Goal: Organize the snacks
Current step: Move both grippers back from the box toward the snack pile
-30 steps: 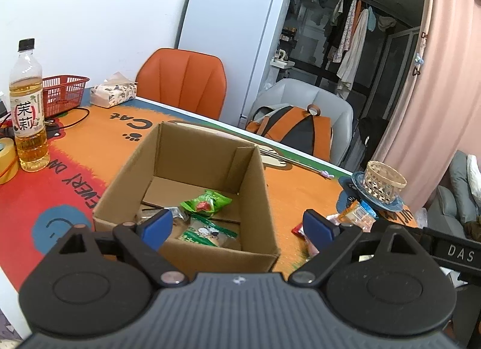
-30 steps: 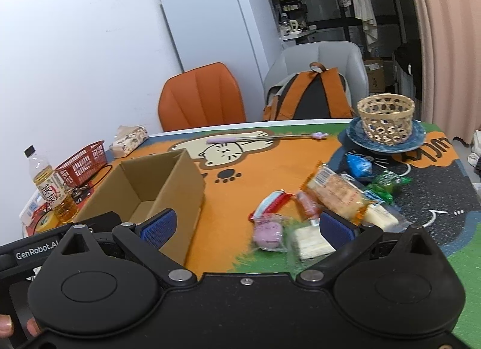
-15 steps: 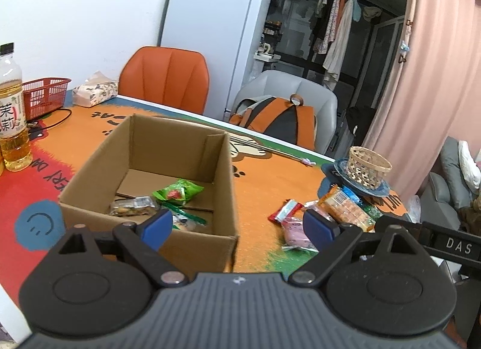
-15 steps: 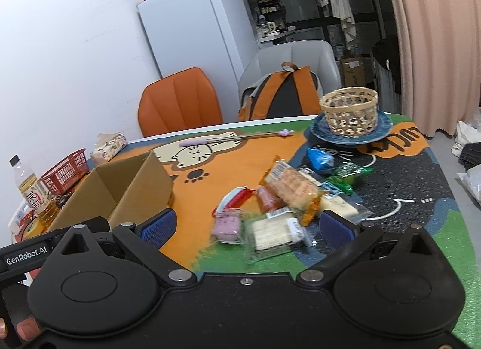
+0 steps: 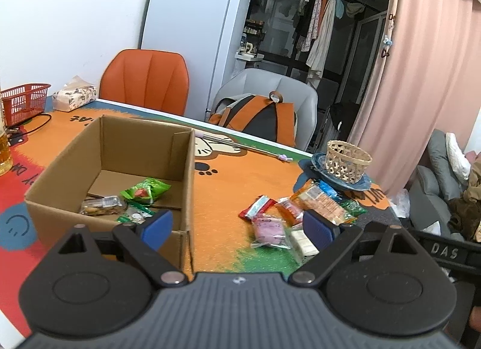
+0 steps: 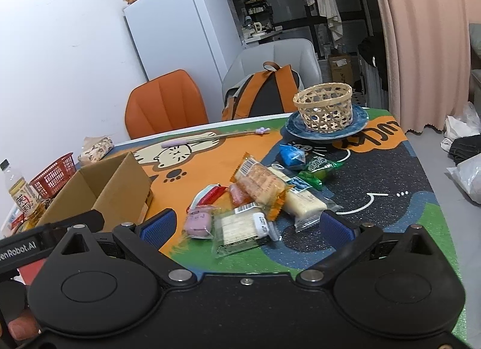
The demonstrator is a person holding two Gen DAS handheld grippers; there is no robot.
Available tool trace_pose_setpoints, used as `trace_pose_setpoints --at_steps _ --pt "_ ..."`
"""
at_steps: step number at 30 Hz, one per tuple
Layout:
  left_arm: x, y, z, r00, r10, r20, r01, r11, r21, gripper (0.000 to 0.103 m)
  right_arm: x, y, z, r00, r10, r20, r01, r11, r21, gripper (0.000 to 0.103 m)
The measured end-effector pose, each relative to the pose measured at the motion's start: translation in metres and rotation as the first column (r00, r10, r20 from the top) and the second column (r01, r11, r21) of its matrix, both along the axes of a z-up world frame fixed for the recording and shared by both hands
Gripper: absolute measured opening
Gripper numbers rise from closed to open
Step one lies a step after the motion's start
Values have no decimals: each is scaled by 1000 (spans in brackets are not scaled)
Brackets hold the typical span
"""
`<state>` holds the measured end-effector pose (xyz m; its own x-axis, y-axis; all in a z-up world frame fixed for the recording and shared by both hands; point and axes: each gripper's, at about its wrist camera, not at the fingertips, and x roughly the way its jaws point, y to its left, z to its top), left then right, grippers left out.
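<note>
An open cardboard box [image 5: 186,174] [image 6: 120,180] stands on the table's left half, with a green packet [image 5: 147,189] and two other wrapped snacks inside. To its right lies a heap of several snack packets: a pink one [image 5: 269,229] [image 6: 198,224], a clear-wrapped cracker pack [image 6: 240,229], an orange biscuit pack [image 6: 260,186], a red-and-white one [image 6: 209,194], a blue one [image 6: 290,155] and green ones [image 6: 321,165]. My left gripper [image 5: 237,227] hovers open between box and heap, holding nothing. My right gripper [image 6: 245,227] is open just before the cracker pack, empty.
A woven basket [image 6: 323,107] sits on a blue plate [image 6: 359,123] at the far right. A red basket [image 6: 54,174], tissue pack [image 5: 75,96] and tea bottle [image 6: 22,198] stand at the left. An orange chair [image 5: 147,81] and a grey chair with a backpack [image 5: 255,120] are behind the table.
Both grippers have shifted right along the table: the box slid left in both views and the snack heap came toward the centre. Both jaws kept the same width.
</note>
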<state>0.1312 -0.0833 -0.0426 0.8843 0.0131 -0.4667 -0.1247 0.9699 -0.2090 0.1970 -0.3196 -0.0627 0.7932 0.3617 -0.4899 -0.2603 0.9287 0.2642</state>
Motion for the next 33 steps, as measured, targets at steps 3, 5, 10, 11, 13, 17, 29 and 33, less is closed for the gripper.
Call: trace_pose_setpoints --at_steps 3,5,10,11,13,17,29,33 --pt "1 -4 1 1000 -10 9 10 1000 -8 93 1 -3 -2 1000 -5 -6 5 1000 1 103" --pt "3 -7 0 1000 -20 11 20 1000 -5 93 2 -5 -4 1000 -8 -9 8 1000 3 103" --pt "9 -13 -8 999 -31 -8 31 1000 -6 93 5 -10 -9 1000 -13 -17 13 1000 5 103" --pt "10 -14 -10 999 -33 -12 33 999 -7 93 6 -11 -10 1000 -13 -19 13 1000 5 103" --pt "13 -16 -14 999 -41 -18 41 999 -8 92 8 -12 -13 1000 -13 -22 14 1000 5 103" --pt "21 -20 -22 998 -54 -27 54 998 -11 92 12 -12 -18 1000 -4 -24 4 1000 1 102" --pt "44 -24 -44 997 -45 -61 44 999 -24 89 31 -16 -32 999 13 -47 -13 1000 1 92" --pt "50 -23 -52 997 -35 -70 33 999 -39 85 38 -19 -36 998 11 -57 -11 1000 8 88"
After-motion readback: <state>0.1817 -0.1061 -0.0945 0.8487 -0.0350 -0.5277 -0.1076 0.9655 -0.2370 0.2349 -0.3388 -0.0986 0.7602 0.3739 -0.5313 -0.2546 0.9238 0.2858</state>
